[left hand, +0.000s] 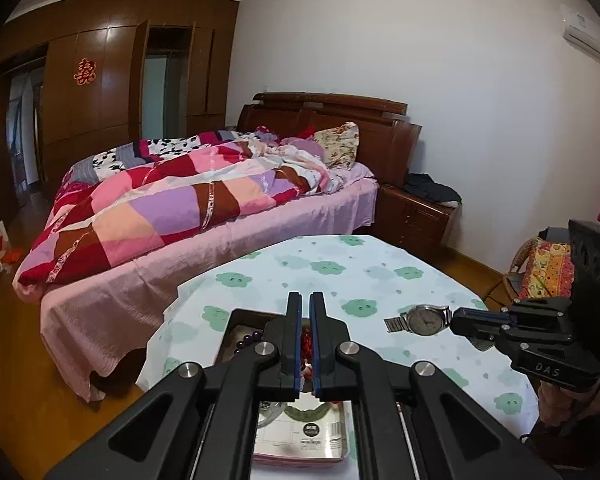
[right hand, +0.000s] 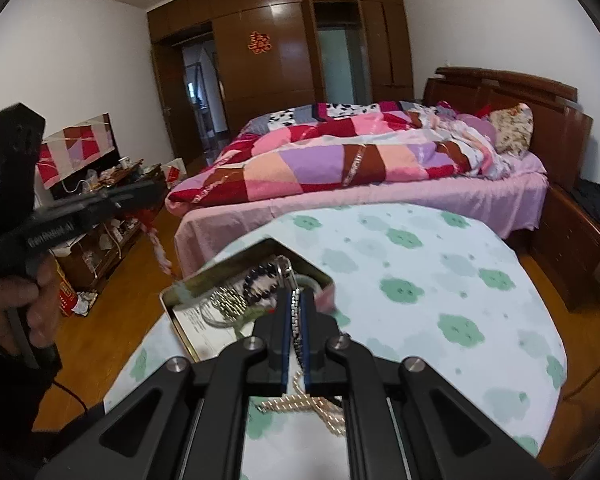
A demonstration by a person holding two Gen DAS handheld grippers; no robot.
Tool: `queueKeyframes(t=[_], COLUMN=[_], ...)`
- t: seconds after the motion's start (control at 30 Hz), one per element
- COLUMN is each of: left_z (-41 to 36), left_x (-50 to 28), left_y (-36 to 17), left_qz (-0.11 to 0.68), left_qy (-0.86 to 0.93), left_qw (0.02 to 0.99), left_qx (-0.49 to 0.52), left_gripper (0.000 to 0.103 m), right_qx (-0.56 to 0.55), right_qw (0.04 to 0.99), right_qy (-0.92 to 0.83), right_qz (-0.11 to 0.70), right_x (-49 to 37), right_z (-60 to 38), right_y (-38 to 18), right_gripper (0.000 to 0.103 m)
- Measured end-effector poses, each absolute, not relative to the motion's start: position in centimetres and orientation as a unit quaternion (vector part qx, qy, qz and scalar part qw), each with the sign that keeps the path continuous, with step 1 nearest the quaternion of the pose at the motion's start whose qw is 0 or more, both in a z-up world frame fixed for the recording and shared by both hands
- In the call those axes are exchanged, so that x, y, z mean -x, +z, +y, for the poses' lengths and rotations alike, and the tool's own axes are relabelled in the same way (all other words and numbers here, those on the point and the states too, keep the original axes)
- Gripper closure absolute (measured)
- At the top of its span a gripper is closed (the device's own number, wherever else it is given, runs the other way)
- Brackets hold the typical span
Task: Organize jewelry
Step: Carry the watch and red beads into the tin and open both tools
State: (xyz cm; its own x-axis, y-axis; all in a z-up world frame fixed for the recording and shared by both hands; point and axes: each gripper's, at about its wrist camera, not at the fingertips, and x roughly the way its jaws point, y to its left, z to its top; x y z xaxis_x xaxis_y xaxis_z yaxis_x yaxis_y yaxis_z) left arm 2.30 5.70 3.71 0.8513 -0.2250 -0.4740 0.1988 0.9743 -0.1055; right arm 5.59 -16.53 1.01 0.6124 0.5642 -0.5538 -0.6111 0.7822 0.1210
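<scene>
**Bedroom table with jewelry tin**

Cloud-print tabletop (right hand: 440, 280) carries an open tin (right hand: 188, 316) at its left edge. Right gripper (right hand: 296, 300) pinches a watch (left hand: 424, 319) by its metal band, near the tin. Left gripper (left hand: 305, 304), jaws nearly together, pinches a red tassel (right hand: 156, 240) above the tin.

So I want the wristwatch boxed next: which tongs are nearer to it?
Right. The right tongs are shut on the wristwatch band, holding it above the table. The left tongs hang apart, over the jewelry tin, shut on a red item.
</scene>
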Motion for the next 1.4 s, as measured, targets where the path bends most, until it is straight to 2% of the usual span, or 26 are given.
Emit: queueKeyframes(t=[0.33,0.73,1.4], left_z=[6.8,8.3,8.1], left_x=[-3.4,-4.7,-6.6], left_y=[2.1,-1.1,-5.2], left_qz=[0.265,0.305,0.361], left_qy=[-0.079,-0.052,-0.047], left_qw=[0.961,0.951,0.931], left_qx=[0.025,0.018,0.015], left_gripper=[0.101,0.1,0.1], right_qx=[0.046,0.059,0.052], right_qw=[0.883,0.859,0.839], right_qy=[0.358,0.38,0.375], right_qz=[0.301,0.338,0.39], right_x=[-6.8,-7.3,-7.9], right_z=[-12.3,-7.6,-6.3], right_y=[0.8,-2.2,-6.2], right_gripper=[0.097,0.097,0.097])
